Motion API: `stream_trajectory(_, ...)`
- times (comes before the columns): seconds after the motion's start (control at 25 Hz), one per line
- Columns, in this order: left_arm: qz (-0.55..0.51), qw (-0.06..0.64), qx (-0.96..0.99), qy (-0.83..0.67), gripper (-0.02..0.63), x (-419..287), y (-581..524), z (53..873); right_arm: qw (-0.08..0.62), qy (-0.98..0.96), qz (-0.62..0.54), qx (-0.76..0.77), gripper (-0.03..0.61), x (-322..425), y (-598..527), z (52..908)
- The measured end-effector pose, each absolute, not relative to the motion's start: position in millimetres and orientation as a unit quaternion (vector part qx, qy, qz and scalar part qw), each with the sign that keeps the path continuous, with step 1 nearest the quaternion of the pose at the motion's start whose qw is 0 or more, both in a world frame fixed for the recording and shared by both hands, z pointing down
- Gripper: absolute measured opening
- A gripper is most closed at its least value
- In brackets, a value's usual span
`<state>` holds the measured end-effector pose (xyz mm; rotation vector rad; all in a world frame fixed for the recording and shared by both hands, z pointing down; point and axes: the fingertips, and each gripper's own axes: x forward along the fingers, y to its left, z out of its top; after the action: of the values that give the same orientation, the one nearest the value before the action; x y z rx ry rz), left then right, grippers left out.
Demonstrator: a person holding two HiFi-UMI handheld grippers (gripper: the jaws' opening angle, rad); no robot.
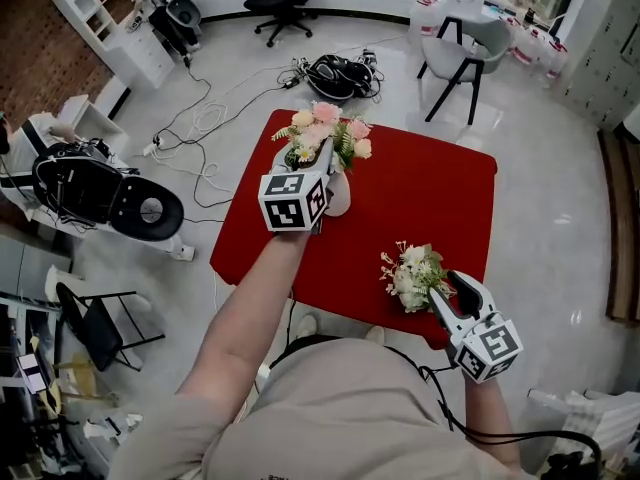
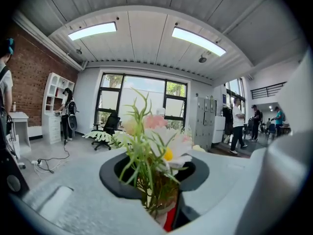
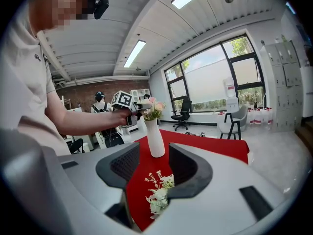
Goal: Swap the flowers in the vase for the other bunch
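A white vase (image 1: pixel 337 194) stands on the red table (image 1: pixel 430 198) with a pink and yellow bunch (image 1: pixel 327 133) in it. My left gripper (image 1: pixel 322 163) reaches in from the near side just above the vase's neck. In the left gripper view its jaws (image 2: pixel 156 168) are pressed onto the green stems (image 2: pixel 149 180) of this bunch. A white and green bunch (image 1: pixel 410 278) lies on the table near the front edge. My right gripper (image 1: pixel 442 296) sits right behind it, jaws apart, with the white bunch (image 3: pixel 159 195) low between them and untouched. Beyond it stands the vase (image 3: pixel 155 136).
A grey chair (image 1: pixel 465 53) and a black office chair (image 1: pixel 285 3) stand beyond the table. Cables (image 1: pixel 205 118) run over the floor at left, near black equipment (image 1: pixel 100 193) and a folding chair (image 1: pixel 95 323). Several people stand in the room's background (image 2: pixel 238 124).
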<state>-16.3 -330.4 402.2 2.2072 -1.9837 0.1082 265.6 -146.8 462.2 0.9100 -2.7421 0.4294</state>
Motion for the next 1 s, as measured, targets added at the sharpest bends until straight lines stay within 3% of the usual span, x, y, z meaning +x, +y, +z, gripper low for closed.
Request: stream_trajectory(1.0,-0.009,0.057,0.764,-0.642,0.117,-13,-338,343,0.102,-0.933,0.149,0.31,0.192,268,-154,462)
